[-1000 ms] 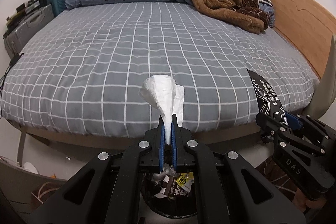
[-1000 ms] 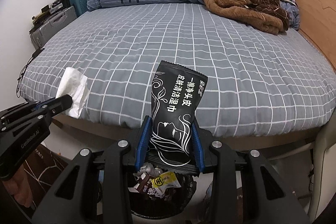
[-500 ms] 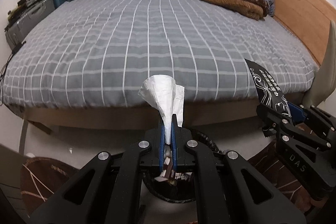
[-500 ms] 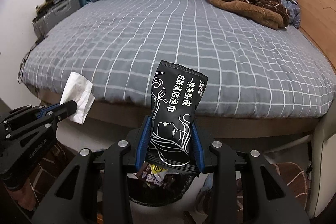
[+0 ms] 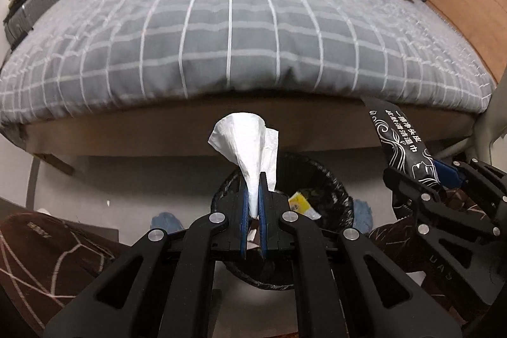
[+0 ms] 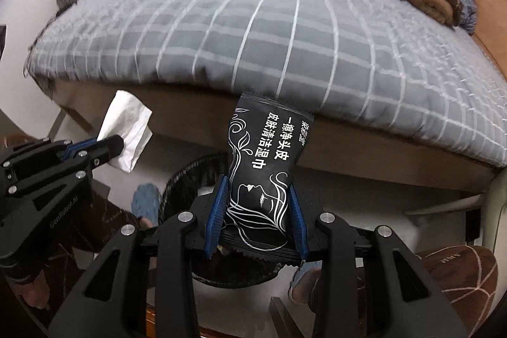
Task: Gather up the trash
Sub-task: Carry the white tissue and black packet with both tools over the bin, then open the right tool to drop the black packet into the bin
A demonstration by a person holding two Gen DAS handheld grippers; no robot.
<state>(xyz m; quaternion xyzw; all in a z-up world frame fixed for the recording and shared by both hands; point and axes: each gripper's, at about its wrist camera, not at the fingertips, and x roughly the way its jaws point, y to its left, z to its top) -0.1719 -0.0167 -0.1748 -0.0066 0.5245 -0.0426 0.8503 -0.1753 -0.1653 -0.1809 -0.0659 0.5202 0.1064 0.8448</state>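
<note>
I've got the left gripper (image 5: 252, 205) clamped on the tissue (image 5: 245, 144), right gripper (image 6: 256, 211) pinching the black wet-wipe packet (image 6: 264, 167). Both over the bin (image 5: 339, 195); release remains, bed looks cleared.

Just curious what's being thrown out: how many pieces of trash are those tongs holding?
2: a white tissue in the left tongs, a black wipes packet in the right tongs.

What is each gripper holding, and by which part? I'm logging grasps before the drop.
Left gripper: white tissue, pinched at its lower end. Right gripper: black wet-wipe packet, clamped across its lower sides.
</note>
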